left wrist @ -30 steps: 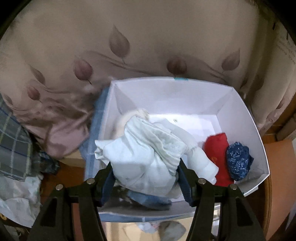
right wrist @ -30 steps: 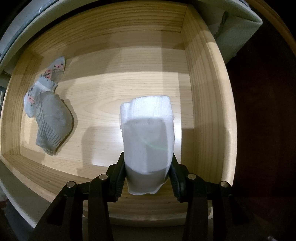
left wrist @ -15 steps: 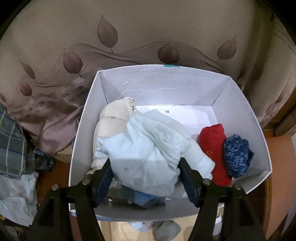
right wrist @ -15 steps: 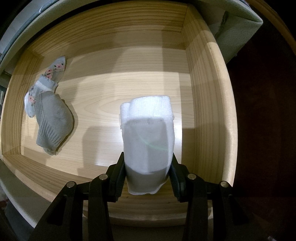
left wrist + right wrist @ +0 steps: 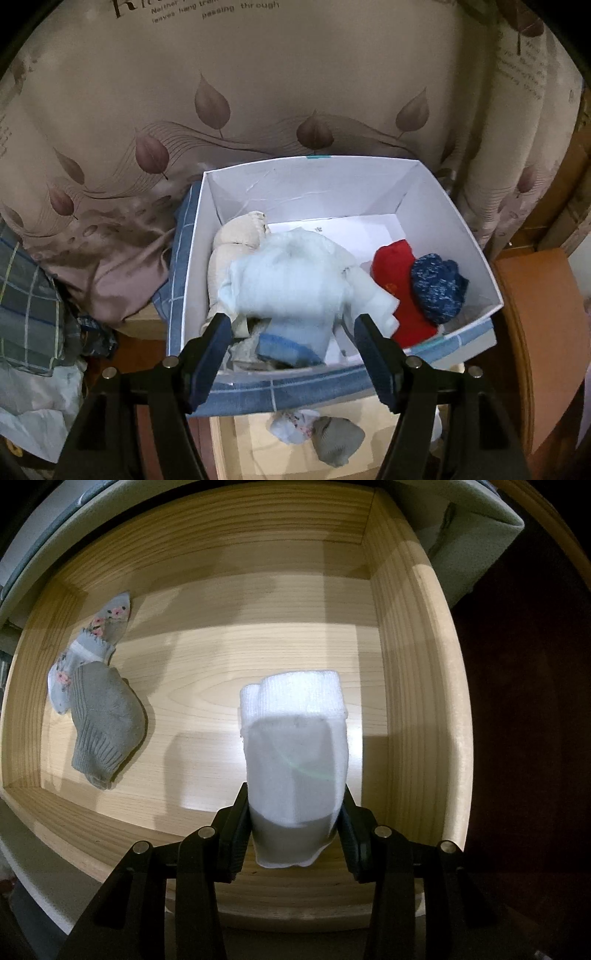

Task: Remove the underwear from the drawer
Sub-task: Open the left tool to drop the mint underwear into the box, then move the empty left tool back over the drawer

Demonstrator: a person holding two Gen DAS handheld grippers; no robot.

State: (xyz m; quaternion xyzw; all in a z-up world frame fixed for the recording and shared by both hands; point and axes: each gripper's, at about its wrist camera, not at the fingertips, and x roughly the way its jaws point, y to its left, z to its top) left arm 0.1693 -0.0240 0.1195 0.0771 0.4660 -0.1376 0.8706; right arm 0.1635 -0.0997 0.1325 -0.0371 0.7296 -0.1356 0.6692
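- Your left hand-held gripper [image 5: 291, 347] stands released over the white box [image 5: 454, 221]; its jaws are spread wide, clear of the pale blue garment [image 5: 291, 280], which lies on the pile in the box. That drop reads as done.
- Your right hand-held gripper [image 5: 293, 830] is clenched on the white folded sock [image 5: 295, 746], which sticks out past the jaws above the wooden drawer [image 5: 417, 701].
- So the step in hand looks like carrying this piece out of the drawer, with the left side free for another pick.
- The next move likely calls for lifting the right hand clear of the drawer's front wall and bringing the sock over the box before letting go.
- The sock is soft, ribbed at its cuff, folded double and bright white; its near end hangs limp below the jaws.
- Two pieces lie in the drawer's left corner: a grey knitted sock [image 5: 103, 723] overlapping a floral sock [image 5: 96, 642].
- A red item [image 5: 402, 288] and a dark blue speckled item [image 5: 437, 288] already sit in the box.
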